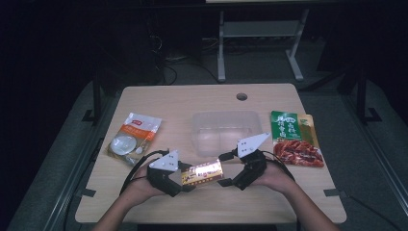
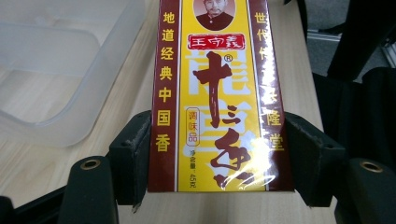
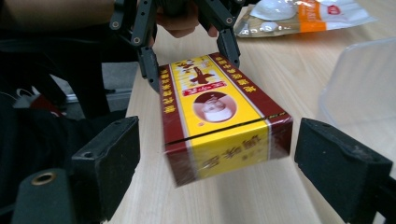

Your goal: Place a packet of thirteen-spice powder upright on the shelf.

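A yellow and maroon box [image 1: 202,173] with Chinese lettering is held just above the wooden table [image 1: 183,103] near its front edge. My left gripper [image 1: 185,180] is shut on one end of it; in the left gripper view both black jaws press the long sides of the box [image 2: 219,93], with the left gripper [image 2: 219,158] centred on it. My right gripper [image 1: 226,172] faces the other end. In the right gripper view the box [image 3: 219,116] points at my right gripper [image 3: 224,168], whose jaws stand wide on either side of its near end with small gaps. Beyond it the left gripper [image 3: 189,58] clamps the far end.
A clear plastic container [image 1: 226,130] stands mid-table, just beyond the box. A white and orange packet [image 1: 134,137] lies at the left, a green and red packet [image 1: 293,139] at the right. A round cable hole [image 1: 241,96] is near the far edge.
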`<state>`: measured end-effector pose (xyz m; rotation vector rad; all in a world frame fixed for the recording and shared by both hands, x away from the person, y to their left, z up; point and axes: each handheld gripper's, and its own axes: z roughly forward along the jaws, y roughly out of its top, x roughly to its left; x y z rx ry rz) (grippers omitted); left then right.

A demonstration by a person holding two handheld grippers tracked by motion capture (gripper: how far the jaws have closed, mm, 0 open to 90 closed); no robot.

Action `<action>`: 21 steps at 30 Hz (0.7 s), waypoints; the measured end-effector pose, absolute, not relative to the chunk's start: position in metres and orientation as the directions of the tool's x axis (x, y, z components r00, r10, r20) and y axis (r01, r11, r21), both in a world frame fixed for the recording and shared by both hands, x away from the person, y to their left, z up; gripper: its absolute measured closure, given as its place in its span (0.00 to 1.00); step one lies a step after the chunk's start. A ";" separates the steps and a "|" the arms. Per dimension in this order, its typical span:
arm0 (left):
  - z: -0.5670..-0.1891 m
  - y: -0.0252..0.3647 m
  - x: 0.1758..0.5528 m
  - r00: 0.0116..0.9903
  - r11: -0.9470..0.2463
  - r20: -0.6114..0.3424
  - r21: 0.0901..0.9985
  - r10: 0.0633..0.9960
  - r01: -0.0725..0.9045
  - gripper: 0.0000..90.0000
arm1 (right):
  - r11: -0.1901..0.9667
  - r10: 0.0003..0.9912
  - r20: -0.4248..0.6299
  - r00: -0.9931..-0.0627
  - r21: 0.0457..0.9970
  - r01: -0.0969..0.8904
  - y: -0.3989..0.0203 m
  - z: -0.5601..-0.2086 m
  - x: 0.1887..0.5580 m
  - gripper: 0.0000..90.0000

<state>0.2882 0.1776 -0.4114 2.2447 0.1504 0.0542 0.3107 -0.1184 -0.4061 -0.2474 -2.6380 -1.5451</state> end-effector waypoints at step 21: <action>-0.413 0.176 0.283 0.996 -0.592 -0.027 0.802 0.085 0.072 0.36 | 0.505 0.053 0.117 -0.992 0.854 0.128 -0.114 -0.406 0.305 0.27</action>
